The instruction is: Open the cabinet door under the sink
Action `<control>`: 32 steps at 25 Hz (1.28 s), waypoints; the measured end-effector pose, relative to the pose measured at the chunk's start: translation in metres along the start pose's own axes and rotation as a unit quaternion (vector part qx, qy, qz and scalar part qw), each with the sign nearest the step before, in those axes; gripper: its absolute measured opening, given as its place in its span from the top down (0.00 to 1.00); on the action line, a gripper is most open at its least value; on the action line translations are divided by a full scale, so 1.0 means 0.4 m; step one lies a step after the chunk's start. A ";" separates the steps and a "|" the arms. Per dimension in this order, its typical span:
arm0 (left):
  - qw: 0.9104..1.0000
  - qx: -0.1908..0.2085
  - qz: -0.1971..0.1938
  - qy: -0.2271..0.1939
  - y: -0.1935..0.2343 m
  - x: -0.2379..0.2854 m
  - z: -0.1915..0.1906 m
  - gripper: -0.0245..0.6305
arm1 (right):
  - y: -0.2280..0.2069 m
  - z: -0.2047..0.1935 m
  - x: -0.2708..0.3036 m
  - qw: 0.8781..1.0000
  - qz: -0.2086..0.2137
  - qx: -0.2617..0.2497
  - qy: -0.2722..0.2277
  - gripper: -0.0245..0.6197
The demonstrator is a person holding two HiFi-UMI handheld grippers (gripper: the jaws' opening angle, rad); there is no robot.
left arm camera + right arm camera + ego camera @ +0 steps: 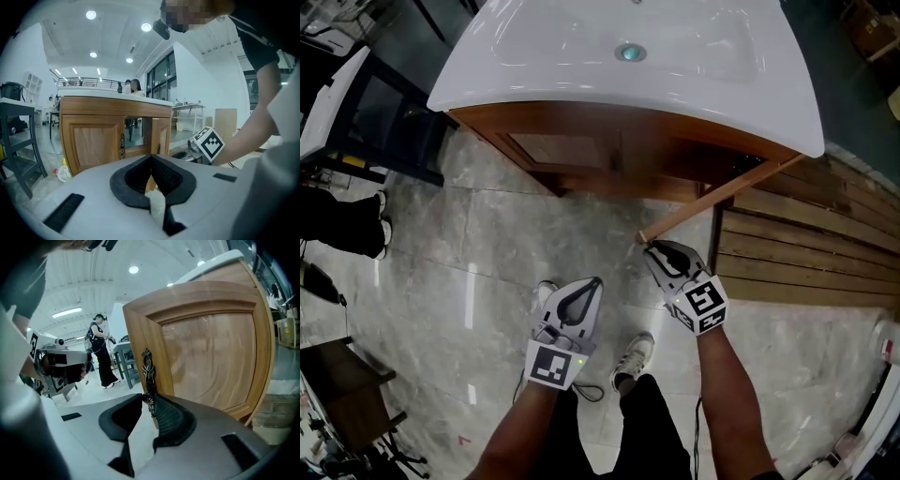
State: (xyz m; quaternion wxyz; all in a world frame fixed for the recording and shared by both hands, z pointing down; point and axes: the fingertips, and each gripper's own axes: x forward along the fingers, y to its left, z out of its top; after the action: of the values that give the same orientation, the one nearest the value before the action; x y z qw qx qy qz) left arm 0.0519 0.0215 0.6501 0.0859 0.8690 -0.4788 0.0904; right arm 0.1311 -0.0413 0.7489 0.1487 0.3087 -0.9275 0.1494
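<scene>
1. Pinching the ornate dark handle (148,376) of the cabinet door (211,357) with the right gripper (149,401), pads pressing on the handle's lower end; readable only in the right gripper view, at centre frame.
2. Hiding that handle in the head view. Showing the same door there edge-on as a slanting wooden strip right of centre, standing open from the cabinet (581,150) under the white sink (534,56), with the right gripper at its free end.
3. Holding the left gripper (596,281) pressed together on nothing, at lower centre of the head view, apart from the door.
4. Revealing the cabinet front in the left gripper view alone: left-hand door (91,145) lying shut left of centre, an open gap beside it, the task's door angling outward, the right gripper's marker cube (209,143) right of centre.
5. Catching a person (99,352) standing in the background, left of the door, in the right gripper view only.
</scene>
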 end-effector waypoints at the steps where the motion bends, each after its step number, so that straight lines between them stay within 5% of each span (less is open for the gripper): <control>1: 1.000 -0.002 -0.001 0.000 -0.010 -0.002 0.001 0.93 | 0.004 -0.003 -0.012 1.000 0.007 -0.007 0.003 0.81; 10: 1.000 -0.006 -0.017 0.007 -0.076 -0.002 -0.005 0.93 | 0.021 -0.053 -0.145 0.999 0.025 -0.036 0.014 0.80; 20: 0.995 0.031 -0.091 0.021 -0.185 0.068 -0.010 0.93 | -0.017 -0.131 -0.347 0.999 0.030 -0.005 -0.013 0.82; 24: 0.988 0.074 -0.129 0.031 -0.244 0.115 -0.008 0.93 | -0.063 -0.164 -0.416 1.000 0.002 -0.015 -0.004 0.83; 32: 0.983 0.072 -0.162 0.040 -0.335 0.168 0.015 0.93 | -0.152 -0.185 -0.534 0.996 -0.092 0.003 0.003 0.86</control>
State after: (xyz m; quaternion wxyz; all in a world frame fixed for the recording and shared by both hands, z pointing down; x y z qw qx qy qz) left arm 0.2012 0.0356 0.6519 0.0560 0.9347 -0.3200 0.1440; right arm 0.3456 0.0522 0.7491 0.1635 0.3925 -0.8943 0.1392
